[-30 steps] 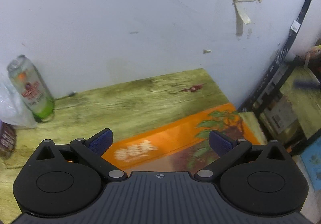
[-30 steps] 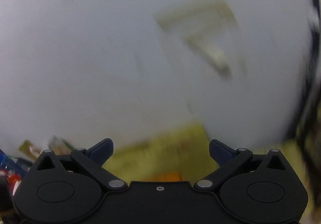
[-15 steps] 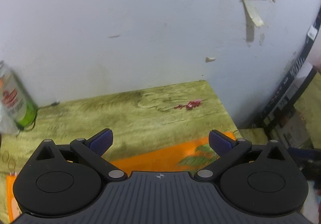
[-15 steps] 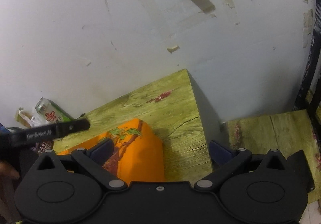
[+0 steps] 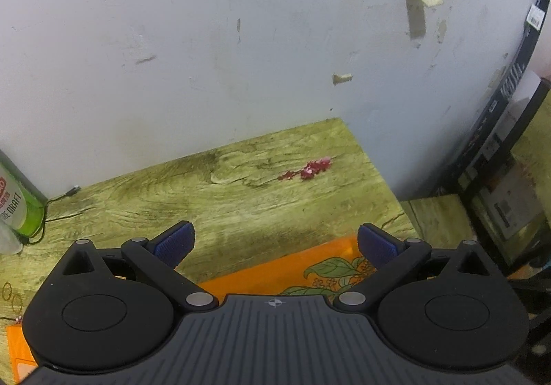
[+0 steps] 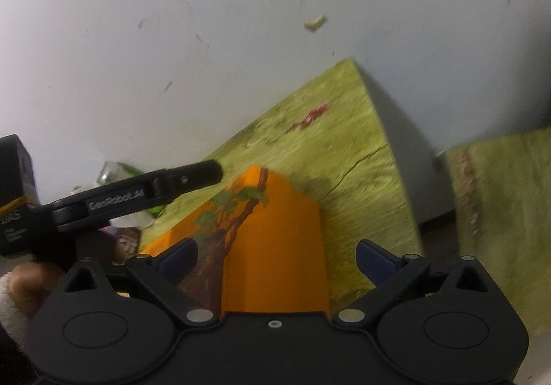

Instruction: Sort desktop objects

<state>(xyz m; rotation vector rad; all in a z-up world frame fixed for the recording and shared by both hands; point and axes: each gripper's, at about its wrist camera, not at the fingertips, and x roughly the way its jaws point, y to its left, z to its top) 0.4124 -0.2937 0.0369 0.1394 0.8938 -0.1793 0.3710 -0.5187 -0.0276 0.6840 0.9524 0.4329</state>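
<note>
Little of the sorting looks finished. The orange box (image 6: 275, 247) lies on the wood-grain desk (image 5: 275, 192) right under both grippers, its end directly below the right gripper (image 6: 277, 255), and neither tool has hold of it. The right gripper's jaws are spread wide with the box's end below the gap between them; the left gripper (image 5: 275, 243) is spread just as wide and empty, with the box's printed top just beneath and slightly to its right. Far off to the left gripper's left a green beer can (image 5: 15, 202) stands against the wall, apparently not yet dealt with.

Compared with half a second ago, the right gripper has closed in over the box, which now fills more of its view, while the left gripper has barely shifted, edging a little closer to the desk.
</note>
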